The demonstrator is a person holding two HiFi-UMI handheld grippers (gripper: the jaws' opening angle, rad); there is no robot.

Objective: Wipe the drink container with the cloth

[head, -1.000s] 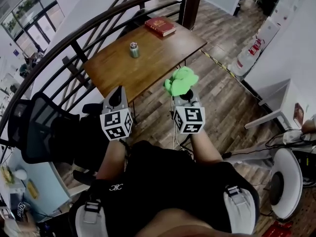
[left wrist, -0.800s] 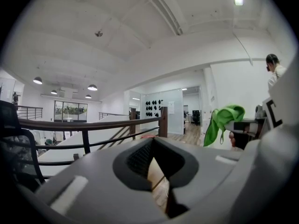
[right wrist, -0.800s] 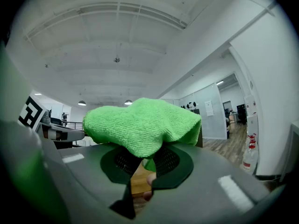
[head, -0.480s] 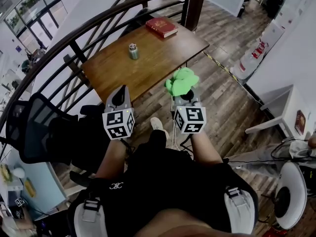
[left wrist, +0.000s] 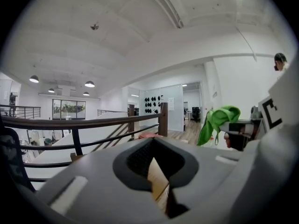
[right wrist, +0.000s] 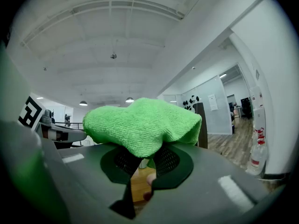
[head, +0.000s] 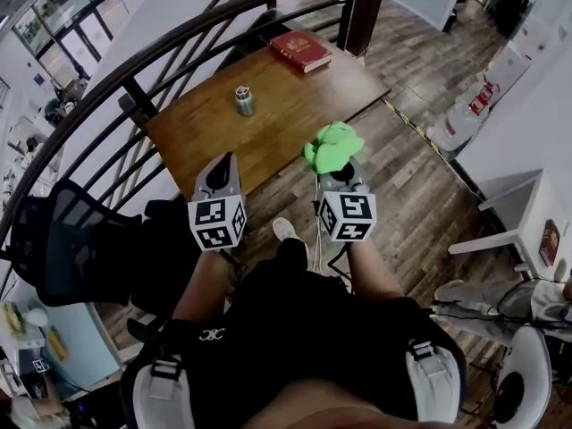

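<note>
A small metal drink container (head: 243, 101) stands upright on the brown wooden table (head: 295, 105), towards its far left part. My right gripper (head: 338, 170) is held in the air short of the table's near edge, shut on a bunched green cloth (head: 332, 146) that drapes over its jaws. In the right gripper view the green cloth (right wrist: 140, 125) covers the tips of the right gripper (right wrist: 142, 160). My left gripper (head: 219, 175) hovers level beside it, also short of the table, shut with nothing in it. From the left gripper view the left gripper (left wrist: 156, 164) is empty, and the green cloth (left wrist: 217, 122) hangs to its right.
A red book (head: 301, 50) lies at the table's far right corner. A dark curved railing (head: 134, 70) runs behind and left of the table. A black office chair (head: 63, 248) stands at my left. The person's shoe (head: 286, 231) is on the plank floor below the grippers.
Both grippers have moved forward towards the table, the right one still carrying the cloth. The table looks nearer, and a shoe has come into view below the grippers.
</note>
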